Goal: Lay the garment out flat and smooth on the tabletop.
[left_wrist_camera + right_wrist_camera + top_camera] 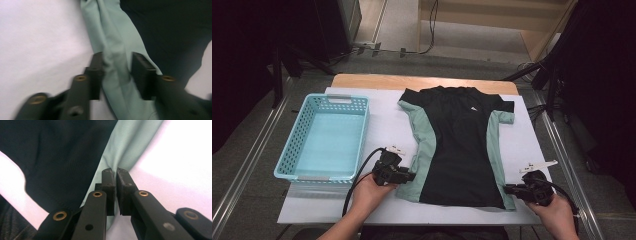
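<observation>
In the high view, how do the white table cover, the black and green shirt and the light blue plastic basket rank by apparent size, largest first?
1. White table cover, largest.
2. Black and green shirt.
3. Light blue plastic basket, somewhat smaller than the shirt, though not by much.

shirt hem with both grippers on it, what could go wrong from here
The left gripper fingers straddle a ridge of the shirt's green panel without clearly pinching it, so that corner could slip out on lifting. The right gripper is shut on just a thin edge of green fabric, which may pull free. An uneven hold could bunch the shirt rather than fold it.
</observation>
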`<state>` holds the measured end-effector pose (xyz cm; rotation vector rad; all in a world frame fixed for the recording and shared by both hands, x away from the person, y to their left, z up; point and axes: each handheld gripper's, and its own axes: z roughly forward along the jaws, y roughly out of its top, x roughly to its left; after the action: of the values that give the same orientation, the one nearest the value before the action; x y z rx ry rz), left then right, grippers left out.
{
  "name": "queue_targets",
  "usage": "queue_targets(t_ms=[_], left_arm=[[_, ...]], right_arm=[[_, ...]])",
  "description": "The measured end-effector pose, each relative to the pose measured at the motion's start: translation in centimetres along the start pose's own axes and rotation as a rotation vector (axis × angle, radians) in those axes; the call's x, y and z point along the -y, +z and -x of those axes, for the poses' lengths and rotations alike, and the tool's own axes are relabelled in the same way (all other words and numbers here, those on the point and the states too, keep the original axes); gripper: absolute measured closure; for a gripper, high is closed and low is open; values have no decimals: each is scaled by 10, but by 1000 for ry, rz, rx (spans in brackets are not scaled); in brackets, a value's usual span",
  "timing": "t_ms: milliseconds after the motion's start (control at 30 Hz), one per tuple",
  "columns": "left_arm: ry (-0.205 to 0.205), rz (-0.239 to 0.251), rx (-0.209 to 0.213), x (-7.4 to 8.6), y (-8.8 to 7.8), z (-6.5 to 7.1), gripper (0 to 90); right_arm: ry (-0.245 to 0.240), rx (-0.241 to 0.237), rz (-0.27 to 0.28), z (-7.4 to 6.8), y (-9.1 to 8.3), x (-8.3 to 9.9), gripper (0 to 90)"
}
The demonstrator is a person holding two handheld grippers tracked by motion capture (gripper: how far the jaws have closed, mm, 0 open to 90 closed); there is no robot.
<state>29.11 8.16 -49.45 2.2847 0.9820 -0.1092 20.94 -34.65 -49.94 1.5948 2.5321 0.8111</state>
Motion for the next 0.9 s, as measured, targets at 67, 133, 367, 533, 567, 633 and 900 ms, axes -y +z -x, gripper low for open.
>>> queue_targets(t_ms=[67,133,367,533,567,633,900], left_arm=[[-4,-25,8,0,1,1,798],[-17,-49,21,-1,1,2,859],[-41,-60,61,2,-16,6,870],[-69,-44,76,13,-29,6,869],[-69,-43,79,14,-31,6,869],[-65,-40,83,17,-33,9,868],[-64,-45,111,31,-42,20,863]], right_arm=[[-2,-5,-5,1,1,-1,827],[-1,-6,-8,1,1,-1,827],[15,-42,-18,-1,-6,4,834],[6,-49,-27,-7,-10,6,834],[-1,-55,-27,-9,-11,8,834],[-4,-62,-25,-11,-14,12,835],[-8,-108,-17,-20,-27,29,834]])
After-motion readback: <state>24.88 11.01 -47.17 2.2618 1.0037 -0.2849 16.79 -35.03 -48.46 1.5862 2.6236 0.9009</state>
